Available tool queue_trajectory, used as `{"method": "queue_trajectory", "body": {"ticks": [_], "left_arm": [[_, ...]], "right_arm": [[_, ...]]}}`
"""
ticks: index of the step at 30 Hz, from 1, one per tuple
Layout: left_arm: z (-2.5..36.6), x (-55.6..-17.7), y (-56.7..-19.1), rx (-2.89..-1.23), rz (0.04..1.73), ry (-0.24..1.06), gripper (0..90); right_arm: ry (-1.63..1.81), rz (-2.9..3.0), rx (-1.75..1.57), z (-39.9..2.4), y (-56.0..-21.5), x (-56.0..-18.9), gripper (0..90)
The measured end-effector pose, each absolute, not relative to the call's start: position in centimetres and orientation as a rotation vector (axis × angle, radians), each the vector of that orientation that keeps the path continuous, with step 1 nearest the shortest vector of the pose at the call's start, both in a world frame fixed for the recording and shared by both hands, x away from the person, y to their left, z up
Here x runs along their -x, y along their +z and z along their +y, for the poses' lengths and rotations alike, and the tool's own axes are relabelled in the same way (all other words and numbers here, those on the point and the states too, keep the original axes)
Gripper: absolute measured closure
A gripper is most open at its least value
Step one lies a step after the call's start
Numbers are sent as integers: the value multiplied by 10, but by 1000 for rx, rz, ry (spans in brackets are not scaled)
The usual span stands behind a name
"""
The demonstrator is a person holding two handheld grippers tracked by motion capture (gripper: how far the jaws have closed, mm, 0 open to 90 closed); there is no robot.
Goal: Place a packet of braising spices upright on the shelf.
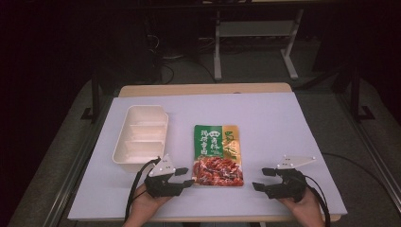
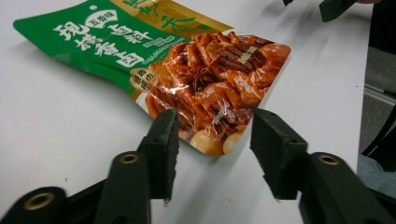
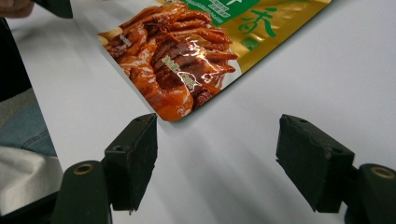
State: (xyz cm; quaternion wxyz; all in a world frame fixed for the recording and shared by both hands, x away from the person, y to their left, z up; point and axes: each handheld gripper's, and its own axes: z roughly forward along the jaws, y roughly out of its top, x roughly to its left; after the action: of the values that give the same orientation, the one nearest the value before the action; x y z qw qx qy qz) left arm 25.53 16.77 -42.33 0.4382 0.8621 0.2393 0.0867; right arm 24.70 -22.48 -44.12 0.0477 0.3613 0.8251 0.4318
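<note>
A flat food pouch [image 1: 217,153], green and gold on top with a photo of red braised meat at its near end, lies in the middle of the white table. My left gripper [image 1: 187,177] sits at the pouch's near left corner. In the left gripper view that corner of the pouch [image 2: 205,88] lies between the two spread jaws of the left gripper [image 2: 214,135], and the pads stand apart from it. My right gripper [image 1: 260,179] rests a little to the right of the pouch, open. In the right gripper view, the pouch [image 3: 187,56] lies just ahead of the right gripper [image 3: 219,135], whose jaws hold nothing.
A white plastic tray [image 1: 141,137] with three empty compartments stands left of the pouch, behind the left gripper. The white table top [image 1: 283,123] extends right and back. Table legs and cables fill the dark floor beyond the far edge.
</note>
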Motion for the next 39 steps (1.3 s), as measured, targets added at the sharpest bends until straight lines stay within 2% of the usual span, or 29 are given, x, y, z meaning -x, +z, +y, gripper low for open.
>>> {"method": "queue_trajectory", "body": {"ticks": [1, 6, 7, 11, 16, 25, 39], "left_arm": [[165, -257, -423, -2153, 597, 225, 599], [152, -265, -425, -2184, 621, 239, 645], [150, -266, -425, -2191, 622, 238, 708], [141, -271, -428, -2225, 608, 208, 821], [135, -276, -433, -2265, 591, 176, 866], [128, -276, -442, -2345, 576, 164, 895], [132, -276, -446, -2319, 561, 159, 898]], "right_arm": [[1314, 2512, -1104, -225, -441, -247, 278], [1331, 2501, -1105, -226, -441, -247, 274], [1335, 2494, -1107, -226, -440, -247, 272], [1336, 2479, -1106, -226, -438, -249, 259], [1336, 2483, -1110, -224, -438, -253, 253], [1310, 2529, -1098, -208, -434, -270, 241], [1290, 2546, -1181, -198, -421, -328, 235]]}}
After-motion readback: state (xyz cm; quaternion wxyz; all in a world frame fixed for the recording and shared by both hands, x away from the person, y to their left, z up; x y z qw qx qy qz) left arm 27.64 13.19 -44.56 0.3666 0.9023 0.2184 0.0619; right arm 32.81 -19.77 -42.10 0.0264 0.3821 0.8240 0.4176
